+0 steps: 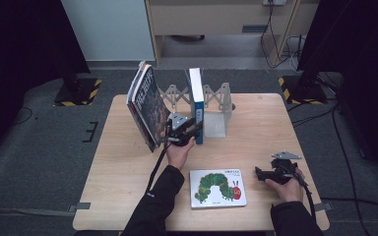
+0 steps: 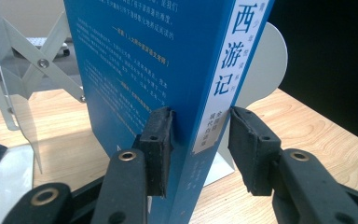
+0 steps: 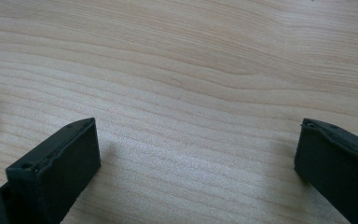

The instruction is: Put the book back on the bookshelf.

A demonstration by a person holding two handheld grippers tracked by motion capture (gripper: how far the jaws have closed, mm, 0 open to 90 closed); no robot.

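Trouble here would most likely come from the blue book (image 2: pixel 168 70) tipping: it stands upright on its lower edge at the white bookend (image 1: pixel 215 120), and if the left tongs (image 2: pixel 200 140) pull away at an angle, the pads could drag it over toward the dark books (image 1: pixel 145 105) that lean to the left. Nearest to the person, the picture book with the caterpillar (image 1: pixel 219 188) lies flat on the counter (image 1: pixel 128 167), just beside the right forearm. The right tongs (image 3: pixel 196 158) rest low over bare wood, well apart from all books, jaws wide and released, holding nothing. Farther away, the left hand (image 1: pixel 179 150) reaches forward with the forearm stretched, the tongs level at the low part of the spine. One pad (image 2: pixel 157 149) touches the cover, while the other seems just apart from the spine, so the grasp looks loosened rather than clenched.
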